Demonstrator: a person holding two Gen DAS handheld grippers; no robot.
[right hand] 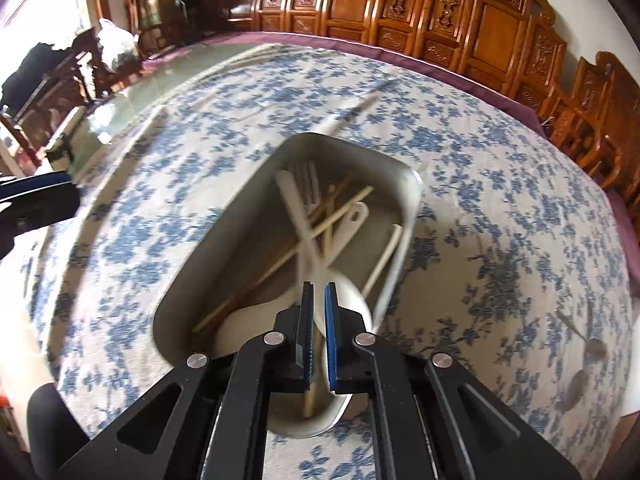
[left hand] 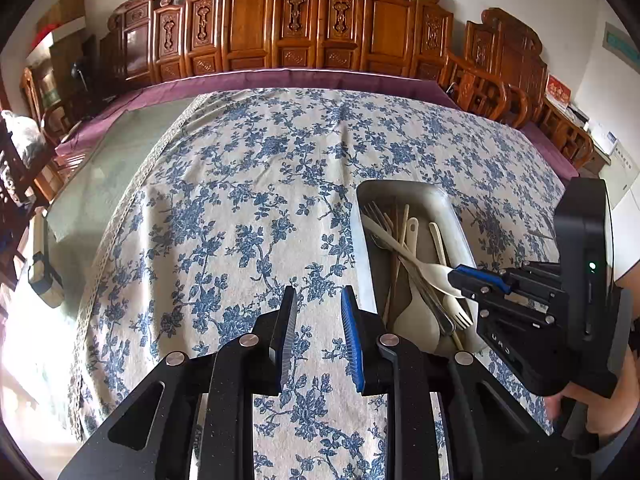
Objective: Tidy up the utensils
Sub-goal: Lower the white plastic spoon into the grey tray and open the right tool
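My right gripper (right hand: 317, 300) hangs over the metal tray (right hand: 224, 240), nearly closed, pinching nothing visible; my left gripper (left hand: 319, 300) is spread above the tabletop (left hand: 240, 200). No readable writing.

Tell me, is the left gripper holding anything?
No, the left gripper hangs open over the flowered tablecloth with nothing between its fingers.

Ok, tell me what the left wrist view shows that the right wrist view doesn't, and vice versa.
Only the left wrist view shows the right tool from outside, hovering over the tray, and a cream fork at the near end. Only the right wrist view shows two metal spoons lying on the cloth right of the tray, though blurred. Both show the floral tablecloth, the utensil-filled tray and the carved wooden chairs.
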